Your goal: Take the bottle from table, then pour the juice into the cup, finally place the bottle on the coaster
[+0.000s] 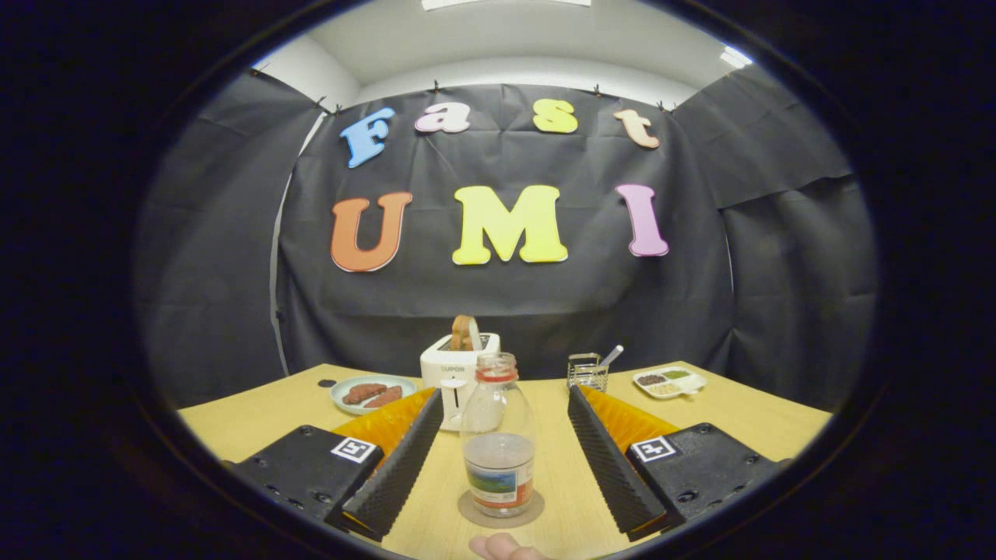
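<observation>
Clear plastic forms the bottle (498,435), which stands upright on a round grey coaster (500,510) on the light wooden surface (747,412). A little pale liquid sits above its coloured label, and its mouth has no cap, only a red ring at the neck. The gripper (498,404) is spread wide, its two black ribbed fingers (397,467) standing on either side of the bottle and apart from it, neither pad touching. Part of a hand (502,547) shows at the near edge, just in front of the coaster. Beyond the bottle, a white toaster (455,373) holds a slice of bread. Far left of it lies a pale plate (372,393) with brown pieces of food. To the far right stands a small wire basket (587,372) with a utensil handle, and further right a divided white dish (669,381) of small portions.
</observation>
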`<state>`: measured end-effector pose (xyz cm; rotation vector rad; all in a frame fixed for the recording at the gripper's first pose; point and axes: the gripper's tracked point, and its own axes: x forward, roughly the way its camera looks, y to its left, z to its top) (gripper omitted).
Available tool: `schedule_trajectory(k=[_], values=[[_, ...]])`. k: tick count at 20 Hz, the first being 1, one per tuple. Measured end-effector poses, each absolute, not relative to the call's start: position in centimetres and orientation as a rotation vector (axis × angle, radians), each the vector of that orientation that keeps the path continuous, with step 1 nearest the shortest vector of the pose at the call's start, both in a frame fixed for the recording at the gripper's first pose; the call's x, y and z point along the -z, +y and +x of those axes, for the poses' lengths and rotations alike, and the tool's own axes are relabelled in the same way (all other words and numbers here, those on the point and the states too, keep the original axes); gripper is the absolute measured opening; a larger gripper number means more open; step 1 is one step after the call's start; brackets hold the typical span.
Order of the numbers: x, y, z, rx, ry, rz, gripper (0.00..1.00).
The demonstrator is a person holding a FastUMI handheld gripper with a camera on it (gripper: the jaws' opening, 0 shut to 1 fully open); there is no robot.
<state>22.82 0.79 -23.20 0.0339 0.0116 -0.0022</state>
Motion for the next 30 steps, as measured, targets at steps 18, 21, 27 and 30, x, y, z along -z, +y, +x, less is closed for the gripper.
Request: schedule_trajectory(k=[18,21,27,30], values=[[10.8,0.0,7.6,0.027,0.027,0.011,1.00],[8.7,-0.1,5.1,0.028,0.010,0.014,1.00],[5.9,-0.3,1.1,0.009,0.032,0.050,1.00],[3.8,-0.6,-0.9,0.005,0.023,0.067,1.00]])
